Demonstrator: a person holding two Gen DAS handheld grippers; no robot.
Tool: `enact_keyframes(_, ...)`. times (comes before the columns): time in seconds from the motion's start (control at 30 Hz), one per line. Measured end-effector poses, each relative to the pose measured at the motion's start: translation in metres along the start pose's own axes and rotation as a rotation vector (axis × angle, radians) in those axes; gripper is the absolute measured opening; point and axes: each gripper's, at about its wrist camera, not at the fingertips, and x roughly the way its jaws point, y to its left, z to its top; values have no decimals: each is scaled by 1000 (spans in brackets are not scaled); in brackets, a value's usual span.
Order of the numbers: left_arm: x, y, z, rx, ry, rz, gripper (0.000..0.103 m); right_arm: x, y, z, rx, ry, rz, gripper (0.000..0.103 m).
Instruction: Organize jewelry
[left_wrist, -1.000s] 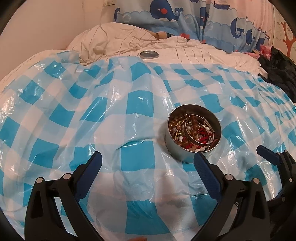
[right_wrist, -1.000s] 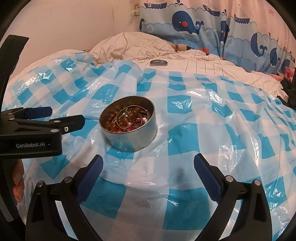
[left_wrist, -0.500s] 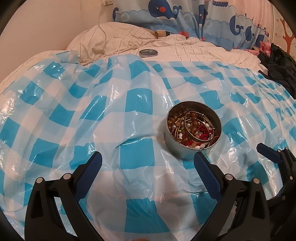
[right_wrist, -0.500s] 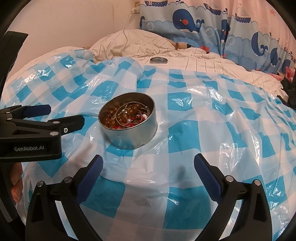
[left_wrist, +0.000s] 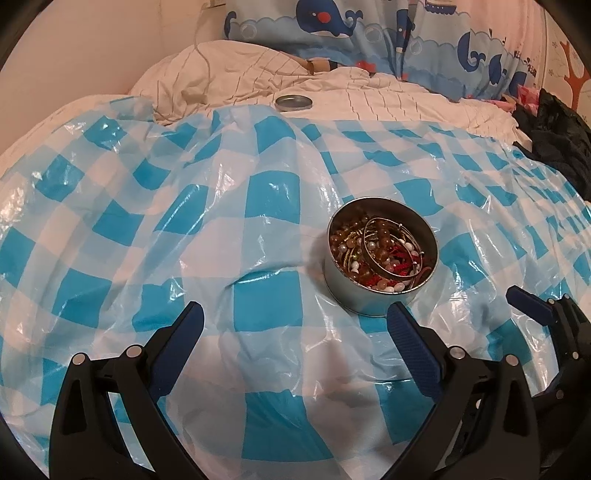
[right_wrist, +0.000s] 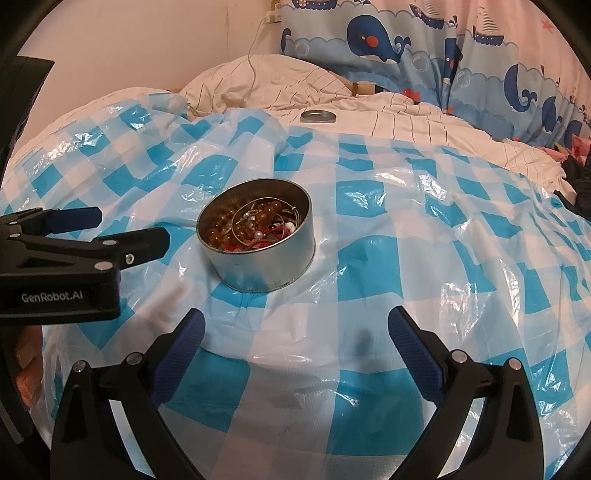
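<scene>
Jewelry (left_wrist: 380, 254) sits heaped in a round metal tin (left_wrist: 369, 295), which stands upright on the blue-and-white checked plastic sheet (left_wrist: 266, 206) spread over the bed, nearer the sheet's near edge than its far one. We judge the pile to be a tangle: brown bead strands, white pearls, red bits and thin wire bangles (right_wrist: 258, 221) hooked through each other. The pieces look light and small, the beads hard and likely slippery, the strands limp, so pulling one will probably drag its neighbours along. A bangle rim standing proud of the heap looks to us the best place to pinch; the tin itself is stiff, with a thin wall that one finger could go inside of.

Our left gripper (left_wrist: 295, 321) hovers with jaws wide apart and nothing between them, the tin just ahead of its right finger. Our right gripper (right_wrist: 295, 321) is likewise spread and empty, with the tin ahead and to its left.

The sheet is crinkled, glossy and lies on soft bedding, so we expect the tin to tip or slide if pushed. A round metal lid (left_wrist: 293, 102) rests on the white quilt (left_wrist: 388, 99) past the sheet's far edge, well apart from the tin. Whale-print fabric (right_wrist: 406, 48) hangs behind. Nothing blocks the tin, though the two grippers are close enough to crowd each other.
</scene>
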Motion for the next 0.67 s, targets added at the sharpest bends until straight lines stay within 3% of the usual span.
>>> enact_keyframes(0.23,-9,1,-3,20,-44,-10,95,1,-1,-2,1,2,2,95)
enact_keyframes(0.5,1,3,-8,53,13,45,95,2,-1,-2,1,5,0,95)
enact_keyframes(0.67,4,8,-10,33,34,40,95,5,0,-4,-2,16,-1,95)
